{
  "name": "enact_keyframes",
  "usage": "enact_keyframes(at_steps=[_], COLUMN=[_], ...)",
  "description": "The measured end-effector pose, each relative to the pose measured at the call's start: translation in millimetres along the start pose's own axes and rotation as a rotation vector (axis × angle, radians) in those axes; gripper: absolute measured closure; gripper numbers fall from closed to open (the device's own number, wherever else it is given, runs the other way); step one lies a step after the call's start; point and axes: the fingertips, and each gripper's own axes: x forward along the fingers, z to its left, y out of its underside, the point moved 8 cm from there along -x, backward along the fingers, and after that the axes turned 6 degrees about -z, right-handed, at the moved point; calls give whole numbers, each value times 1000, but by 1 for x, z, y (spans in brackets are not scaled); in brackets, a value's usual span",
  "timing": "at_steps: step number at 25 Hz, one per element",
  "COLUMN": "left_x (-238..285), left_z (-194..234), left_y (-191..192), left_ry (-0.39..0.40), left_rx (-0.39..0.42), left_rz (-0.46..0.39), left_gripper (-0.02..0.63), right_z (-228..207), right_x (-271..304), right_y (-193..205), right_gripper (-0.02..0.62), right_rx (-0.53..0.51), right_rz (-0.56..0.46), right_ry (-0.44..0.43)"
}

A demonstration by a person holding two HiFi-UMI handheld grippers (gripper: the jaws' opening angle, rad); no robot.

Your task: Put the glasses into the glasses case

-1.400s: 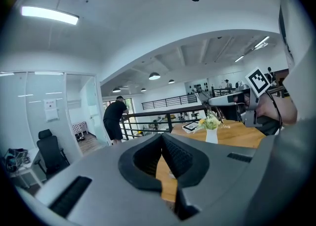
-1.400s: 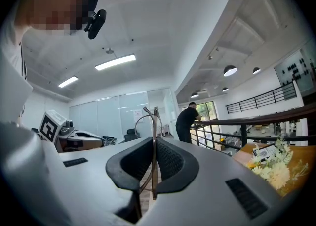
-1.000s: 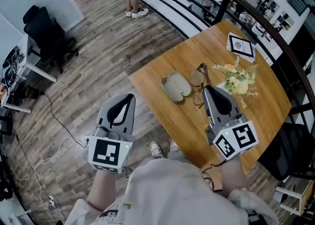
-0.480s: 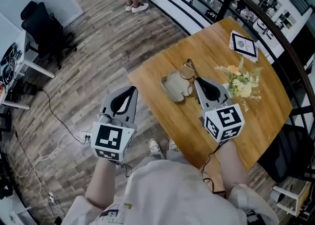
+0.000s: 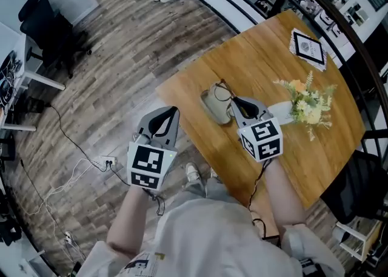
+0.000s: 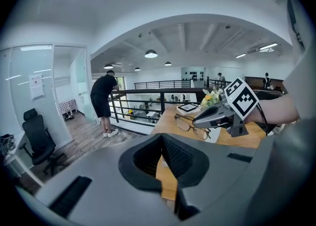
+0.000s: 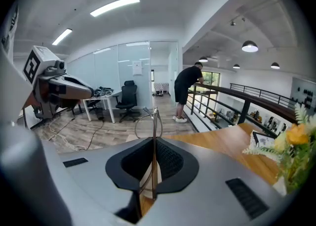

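An open grey glasses case (image 5: 213,106) lies near the left corner of the wooden table (image 5: 273,63). My right gripper (image 5: 233,101) is shut on the thin-framed glasses (image 5: 223,92) and holds them just above the case's right side. In the right gripper view a temple arm (image 7: 154,141) runs upright between the jaws, with a lens (image 7: 147,122) beyond. From the left gripper view the glasses (image 6: 190,125) hang at the right gripper's tip (image 6: 197,120). My left gripper (image 5: 171,113) hovers off the table's left edge over the floor, shut with nothing in it (image 6: 162,138).
A white vase of flowers (image 5: 306,103) stands right of my right gripper. A framed card (image 5: 309,45) lies at the table's far side by the black railing (image 5: 242,9). A person (image 6: 103,101) stands at the railing. An office chair (image 5: 48,27) and cables (image 5: 91,166) are on the floor.
My right gripper has carried the glasses left across the table, from beside the flowers to just above the case. My left gripper has drifted slightly right toward the table edge.
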Motion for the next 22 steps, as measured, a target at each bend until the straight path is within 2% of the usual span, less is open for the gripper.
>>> enact_keyframes(at_steps=[7,16,22], left_x=[29,39,34], left_z=[6,7,7], left_y=[40,82,100], left_ry=[37,69,78], left_rx=[-52,-151,-201], left_rz=[79,163,193], left_gripper=[589,589,589], right_z=[0,-5,3], right_x=[50,99,120], right_y=[51,114,135], right_gripper=[555,554,554], right_rx=[48,97,107], right_rz=[132,287,345], right_ry=[-32,-66,-87])
